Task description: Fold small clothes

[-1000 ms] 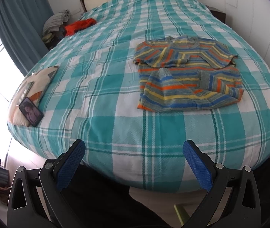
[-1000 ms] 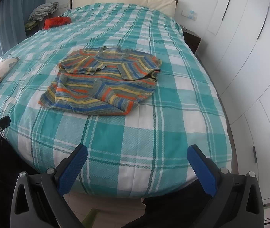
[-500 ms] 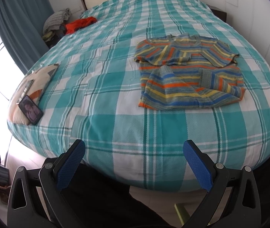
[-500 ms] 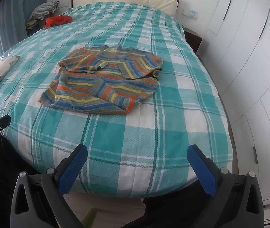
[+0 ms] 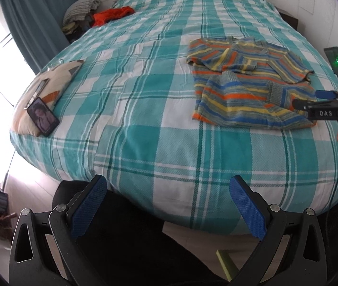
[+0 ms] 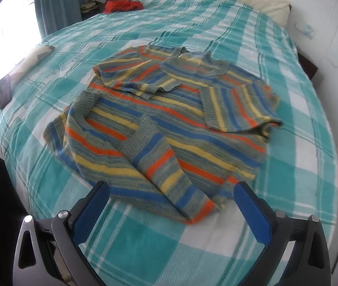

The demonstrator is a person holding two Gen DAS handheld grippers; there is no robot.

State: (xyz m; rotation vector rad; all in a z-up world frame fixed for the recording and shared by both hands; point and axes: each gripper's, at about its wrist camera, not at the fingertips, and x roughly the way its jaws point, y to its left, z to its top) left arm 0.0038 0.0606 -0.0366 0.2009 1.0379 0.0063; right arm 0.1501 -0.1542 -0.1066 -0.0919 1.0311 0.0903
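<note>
Striped knit sweater [image 6: 169, 119] lies flat on the teal-and-white checked bedspread [image 5: 145, 119], sleeves folded across the body; ribbed cuffs, soft weave. Right gripper [image 6: 171, 205] spread wide, holding nothing, at the hem's 6 o'clock edge. Left gripper [image 5: 169, 205] likewise wide, off the bed's foot; sweater at its 2 o'clock. Bare bedspread at 10 o'clock up to a phone [image 5: 43, 116] on a cushion [image 5: 50, 83].
</note>
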